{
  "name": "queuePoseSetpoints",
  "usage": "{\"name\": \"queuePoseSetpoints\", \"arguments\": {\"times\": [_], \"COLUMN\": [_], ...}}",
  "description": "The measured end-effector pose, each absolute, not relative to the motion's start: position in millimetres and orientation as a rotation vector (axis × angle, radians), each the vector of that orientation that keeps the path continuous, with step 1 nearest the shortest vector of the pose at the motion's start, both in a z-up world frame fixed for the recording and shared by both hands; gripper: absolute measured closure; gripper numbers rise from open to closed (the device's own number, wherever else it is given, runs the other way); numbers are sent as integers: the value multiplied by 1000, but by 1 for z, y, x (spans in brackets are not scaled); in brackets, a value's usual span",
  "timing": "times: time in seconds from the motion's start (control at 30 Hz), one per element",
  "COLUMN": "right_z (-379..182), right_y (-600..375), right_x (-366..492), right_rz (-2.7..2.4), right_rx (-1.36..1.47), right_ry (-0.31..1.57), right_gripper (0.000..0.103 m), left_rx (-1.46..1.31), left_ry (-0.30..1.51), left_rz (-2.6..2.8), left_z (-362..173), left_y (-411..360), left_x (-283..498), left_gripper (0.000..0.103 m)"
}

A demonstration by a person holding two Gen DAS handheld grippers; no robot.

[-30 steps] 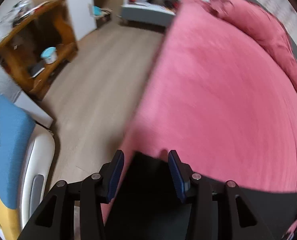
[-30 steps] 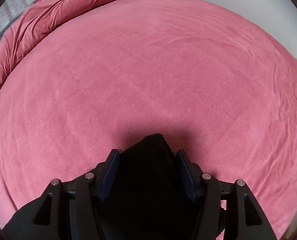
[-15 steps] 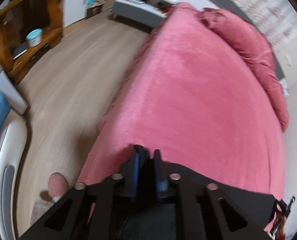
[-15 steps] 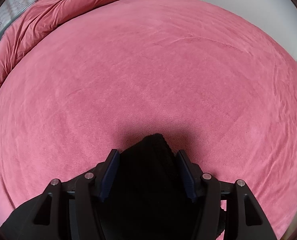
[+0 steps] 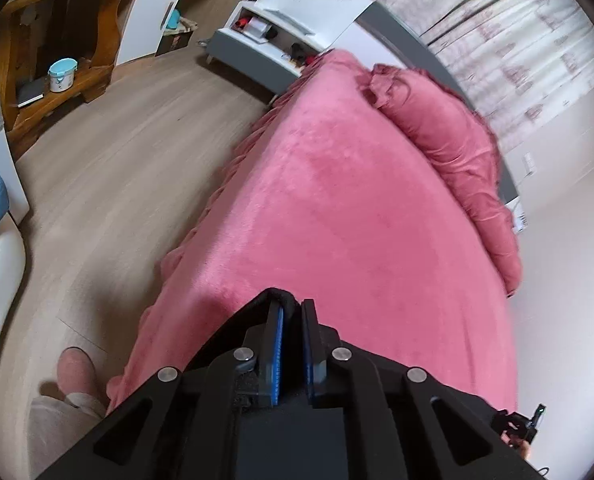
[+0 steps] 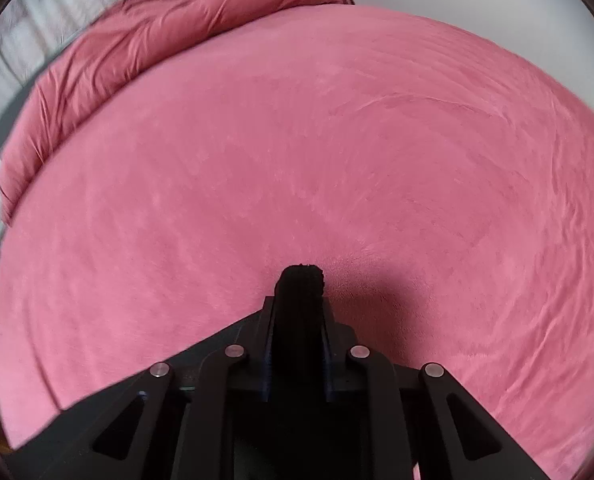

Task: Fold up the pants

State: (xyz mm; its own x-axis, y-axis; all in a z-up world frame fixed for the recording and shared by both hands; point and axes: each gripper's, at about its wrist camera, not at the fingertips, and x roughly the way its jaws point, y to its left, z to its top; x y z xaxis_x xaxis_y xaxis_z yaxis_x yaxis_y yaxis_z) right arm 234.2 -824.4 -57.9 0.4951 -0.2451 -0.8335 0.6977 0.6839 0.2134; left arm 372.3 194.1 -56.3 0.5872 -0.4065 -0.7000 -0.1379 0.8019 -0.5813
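Pants [image 6: 300, 280]: black, soft, limp; edge pinched by left gripper [image 5: 290, 312] and right gripper [image 6: 299, 304] over near bed [image 6: 337, 140]; likely best held at corners.

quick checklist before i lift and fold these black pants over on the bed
1. Left claw shut on the black pants: ok, fabric edge sits between the blue pads.
2. Right claw shut on the pants: ok, a bunched black fold pokes out past the tips.
3. Pink bedspread ahead free of clutter: ok.
4. Pants lying flat, legs aligned: cannot tell, most of the garment is hidden under the claws.
5. Pink duvet roll out of the fold path: ok, it lies at the far end.
6. Bedspread not pinched along with the pants: cannot tell.
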Motion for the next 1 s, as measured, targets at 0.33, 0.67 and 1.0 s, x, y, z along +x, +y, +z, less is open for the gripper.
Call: {"name": "queuePoseSetpoints", "arguments": {"times": [0.33,0.67,1.0], "right_z": [-11,-6,-41], "right_y": [-806,-801,-806], "right_x": [169,87,4], "right_rz": [-454,-336,-308], "right_rx": [608,623,694], "right_ry": [729,618,583], "right_gripper": [85,86,85], "left_rx": [-754,-934,-1069], "left_ry": [833,796,840], "left_rz": [-260,-262,-181], "left_z": [-19,-37,-89], "left_y": [213,250,279], "left_x": [295,190,114], "left_gripper": [95,96,96]}}
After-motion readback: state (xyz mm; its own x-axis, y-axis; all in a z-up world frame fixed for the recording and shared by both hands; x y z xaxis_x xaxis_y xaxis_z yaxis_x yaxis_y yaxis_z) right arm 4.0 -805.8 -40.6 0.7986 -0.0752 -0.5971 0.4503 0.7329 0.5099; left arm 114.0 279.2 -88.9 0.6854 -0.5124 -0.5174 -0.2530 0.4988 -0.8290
